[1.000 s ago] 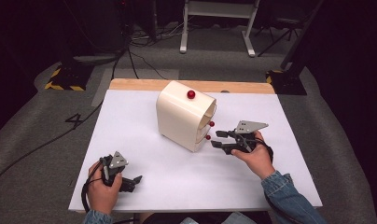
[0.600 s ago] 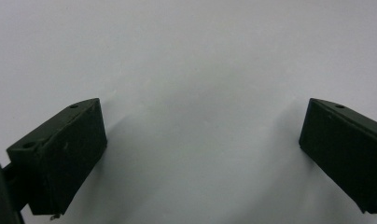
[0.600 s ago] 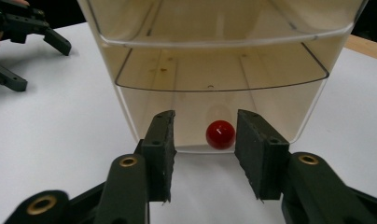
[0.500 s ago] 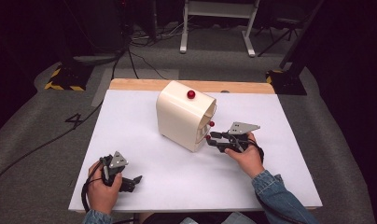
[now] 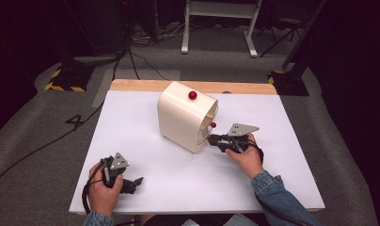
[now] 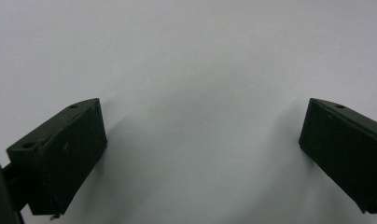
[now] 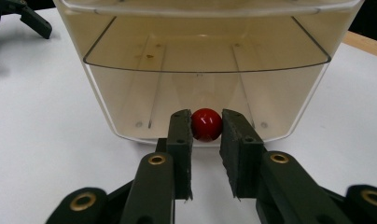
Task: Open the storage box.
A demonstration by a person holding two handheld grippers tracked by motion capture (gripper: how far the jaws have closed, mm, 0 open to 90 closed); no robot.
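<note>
Here, a cream-coloured plastic container (image 5: pixel 186 117) with a clear front panel (image 7: pixel 205 51) is seen standing near the middle of the white surface (image 5: pixel 131 122), its open front turned toward the right gripper (image 5: pixel 210 139). A red ball knob (image 7: pixel 206 124) at the lower edge of that front is enclosed by the right gripper, whose fingers (image 7: pixel 179 140) are drawn narrow, one on each side of the knob and touching it or very nearly so; the grip is judged to be placed there because the knob is the only projecting handle by which the front can be pulled or swung. A second red knob (image 5: pixel 192 95) is seen on the top of the container, and a third (image 5: pixel 213 125) on the front above the gripper. The right hand (image 5: pixel 244 157) is held low and level, so that the fingers meet the knob squarely. The left gripper (image 5: pixel 131 184) is rested near the front left edge of the surface, well apart from the container, with its fingers (image 6: pixel 60 154) spread wide over bare surface and nothing between them; it is judged to be parked clear of the work.
</note>
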